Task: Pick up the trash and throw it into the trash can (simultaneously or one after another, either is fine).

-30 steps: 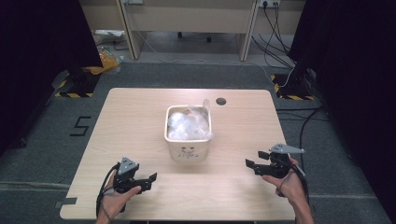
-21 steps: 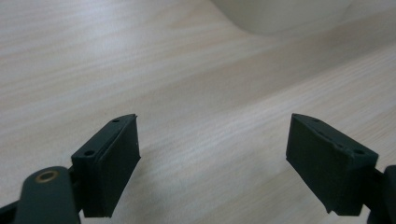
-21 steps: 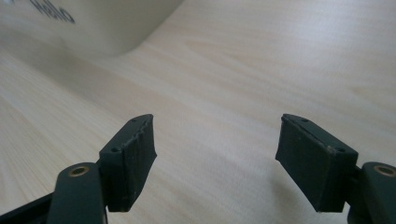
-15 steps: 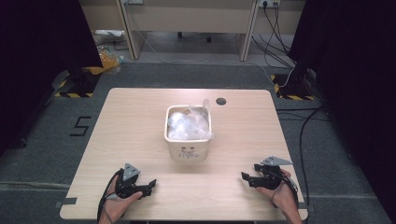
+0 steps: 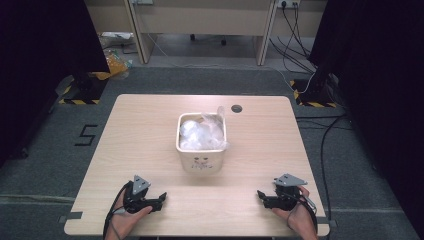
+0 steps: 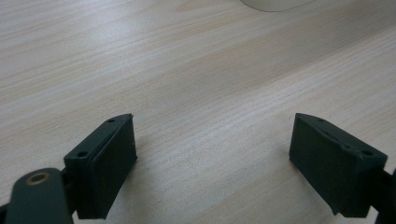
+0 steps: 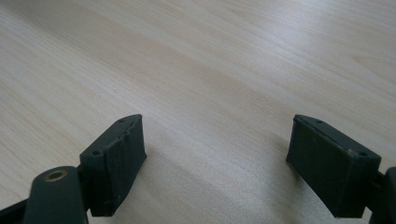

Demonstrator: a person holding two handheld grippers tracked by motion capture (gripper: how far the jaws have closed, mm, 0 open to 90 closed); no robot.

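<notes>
A white square bin (image 5: 201,159) stands at the middle of the light wooden table (image 5: 140,130), lined with a clear plastic bag (image 5: 202,131) that bulges out of its top. My left gripper (image 5: 159,201) rests low on the table near the front left edge, open, nothing between its jaws; its own view has the gripper (image 6: 212,154) over bare wood with the bin's base (image 6: 273,3) at the top edge. My right gripper (image 5: 261,198) lies near the front right edge, open and empty, its tips pointing left. The right gripper (image 7: 215,156) faces bare wood.
A round cable hole (image 5: 236,108) sits in the table's far right part. Beyond the table are a desk frame (image 5: 200,20), floor cables (image 5: 300,30) and dark curtains (image 5: 45,50) on both sides. A yellow bag (image 5: 116,60) lies on the floor at the far left.
Both hands have drawn back toward the front edge and sunk lower onto the table. The right gripper moved most, down and slightly inward. The bin has not moved.
</notes>
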